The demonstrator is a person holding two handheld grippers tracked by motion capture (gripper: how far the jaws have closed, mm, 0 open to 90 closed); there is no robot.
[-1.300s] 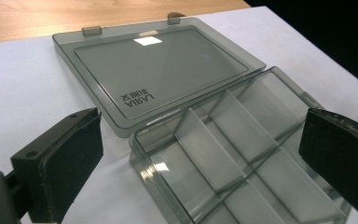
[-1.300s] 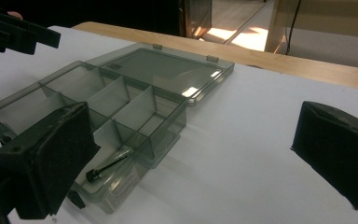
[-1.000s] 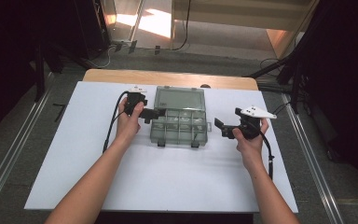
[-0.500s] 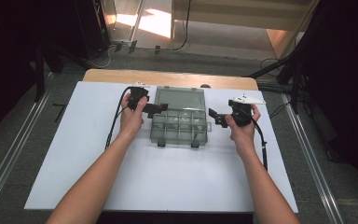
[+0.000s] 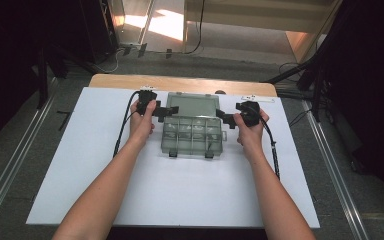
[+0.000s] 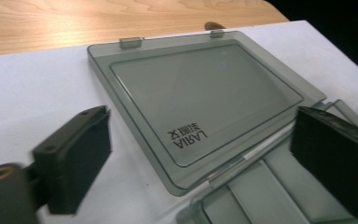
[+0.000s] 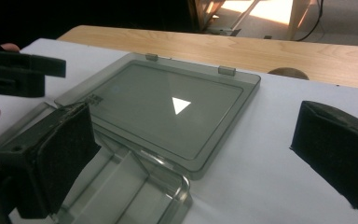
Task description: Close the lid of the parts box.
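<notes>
A clear, smoke-tinted compartment box (image 5: 193,136) lies open near the middle of the white worktop (image 5: 130,200), its lid (image 5: 192,105) folded back flat on the far side, toward the bare wooden strip (image 5: 180,82) at the worktop's rear edge. The lid carries 2 small hinge tabs on its far rim and mirrored lettering near one corner (seen in the left claw view (image 6: 189,135)).

The left claw (image 5: 166,110) sits at the box's left rear corner, where lid meets tray. Its jaws stand wide and have just been closing slightly; the lid's corner and the tray's edge lie between them, and the pads press on neither. Nothing is held.

The right claw (image 5: 222,115) sits at the box's right rear corner, opposite the left. Its jaws also stand wide apart: in the right claw view 1 pad hangs over the tray's corner, the other over bare white worktop beside the lid. It grips nothing.

Both forearms reach in from the near edge, 1 on each side of the box, each trailing a black cable (image 5: 122,125).
</notes>
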